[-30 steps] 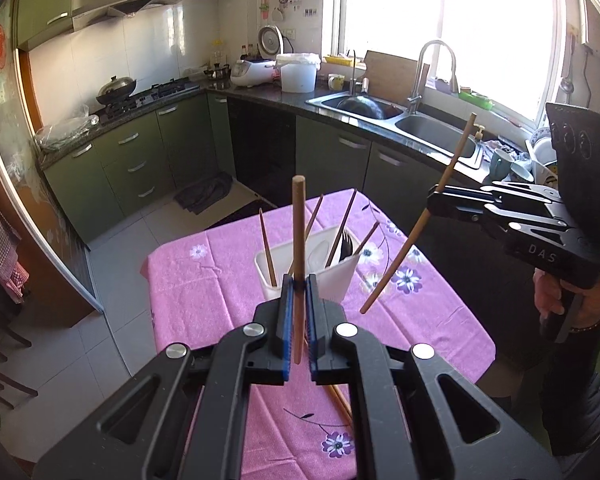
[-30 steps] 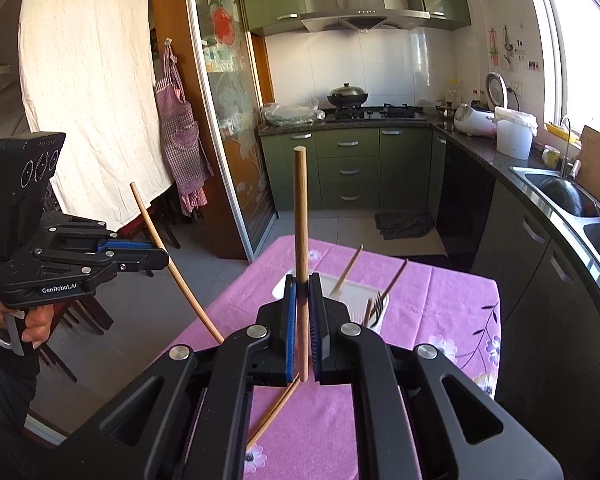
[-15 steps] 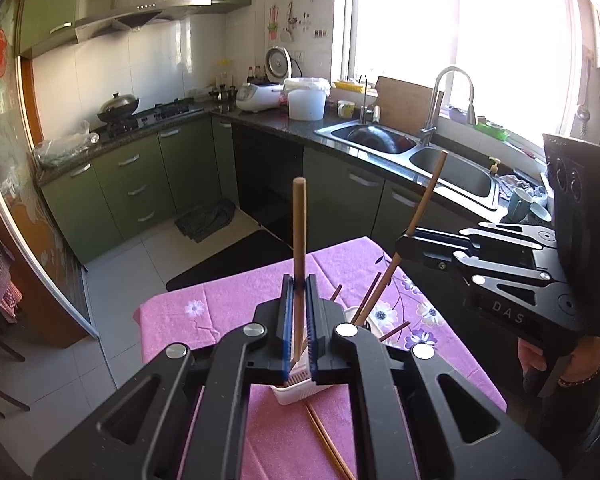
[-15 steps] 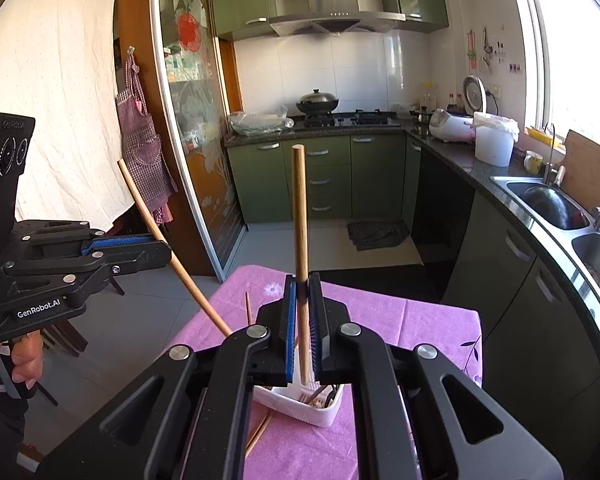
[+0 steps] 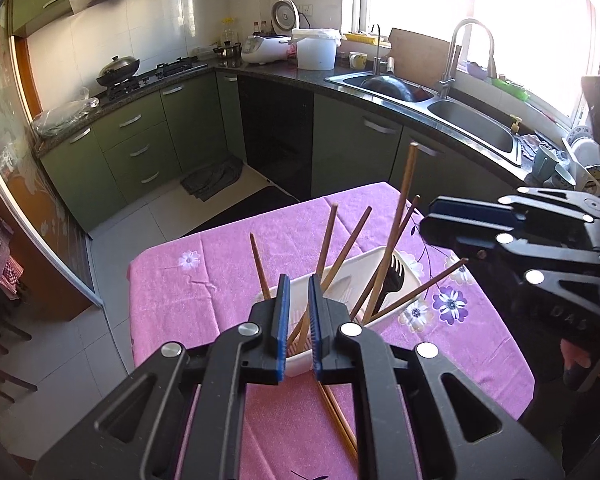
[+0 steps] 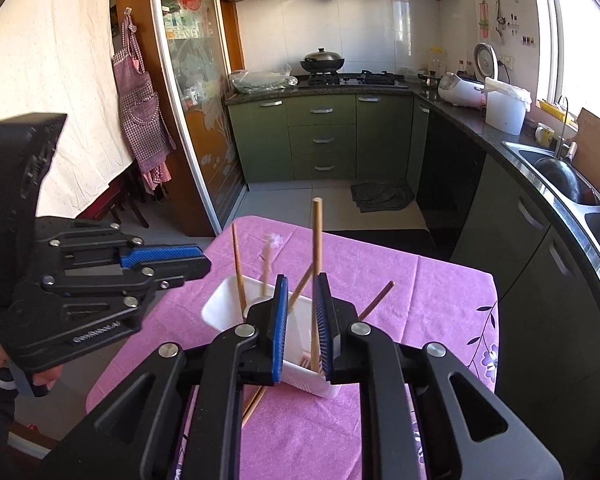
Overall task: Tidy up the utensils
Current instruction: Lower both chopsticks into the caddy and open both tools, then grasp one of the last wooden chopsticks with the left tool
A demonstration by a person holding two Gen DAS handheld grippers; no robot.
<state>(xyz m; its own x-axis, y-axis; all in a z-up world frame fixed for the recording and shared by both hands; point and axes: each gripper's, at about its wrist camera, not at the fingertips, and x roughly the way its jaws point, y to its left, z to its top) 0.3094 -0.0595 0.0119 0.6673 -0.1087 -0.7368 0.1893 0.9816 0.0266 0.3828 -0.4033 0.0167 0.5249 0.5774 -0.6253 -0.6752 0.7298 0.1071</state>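
Observation:
A white utensil holder stands on the pink tablecloth with several wooden chopsticks and a black fork standing in it. My left gripper is open right above the holder's near rim, with nothing between its pads. My right gripper is open over the same holder; a tall chopstick stands loose between its pads, down in the holder. Each gripper shows in the other's view: the right one, the left one.
Loose chopsticks lie on the cloth in front of the holder. The table ends close on all sides, with tiled floor beyond. Green kitchen cabinets, a sink and a stove run behind.
Both grippers came down over the holder and opened. The chopstick each one held now stands in the holder.

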